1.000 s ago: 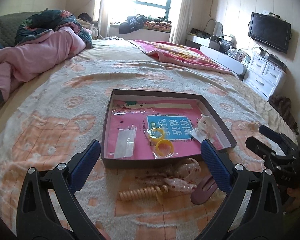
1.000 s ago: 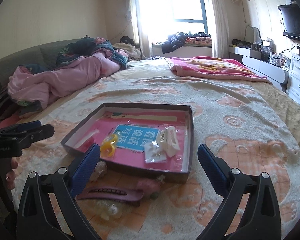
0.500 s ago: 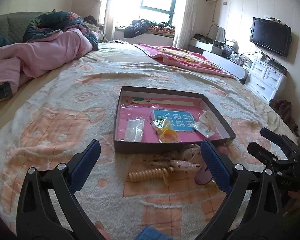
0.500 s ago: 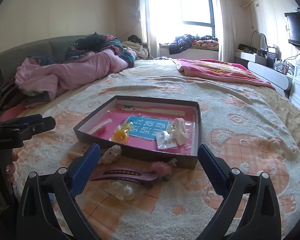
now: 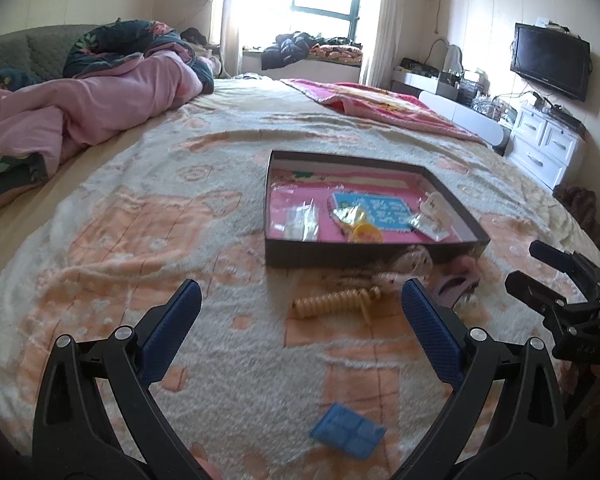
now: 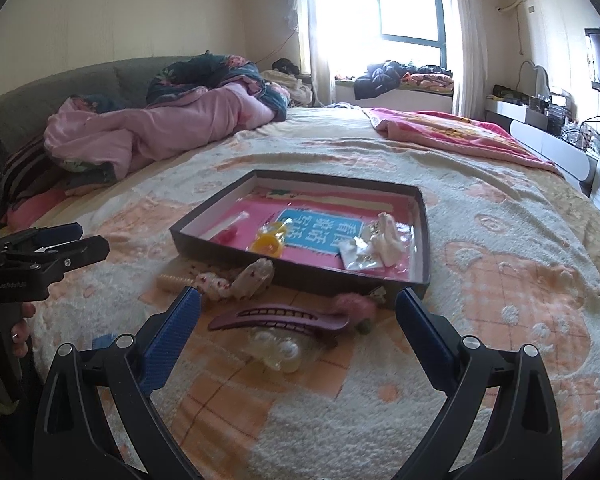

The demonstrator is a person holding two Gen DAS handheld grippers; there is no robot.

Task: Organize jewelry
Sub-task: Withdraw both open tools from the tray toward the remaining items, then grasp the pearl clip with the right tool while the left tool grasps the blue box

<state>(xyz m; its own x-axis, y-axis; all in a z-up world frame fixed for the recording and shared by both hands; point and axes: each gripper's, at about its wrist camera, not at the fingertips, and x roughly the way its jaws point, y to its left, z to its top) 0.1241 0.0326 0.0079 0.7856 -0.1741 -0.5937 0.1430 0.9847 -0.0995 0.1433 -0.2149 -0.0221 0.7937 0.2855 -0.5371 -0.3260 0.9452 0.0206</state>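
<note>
A dark tray's (image 5: 374, 255) near wall hides part of a speckled hair clip (image 5: 414, 261) in the left wrist view; its bagged contents (image 6: 358, 255) are too small to identify. A blue card (image 6: 102, 341) sits mostly behind the right gripper's fingers (image 6: 168, 346).

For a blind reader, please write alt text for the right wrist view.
Open right gripper hovers over a purple hair clip lying on a bed blanket, before a shallow box holding packets and a yellow ring.
</note>
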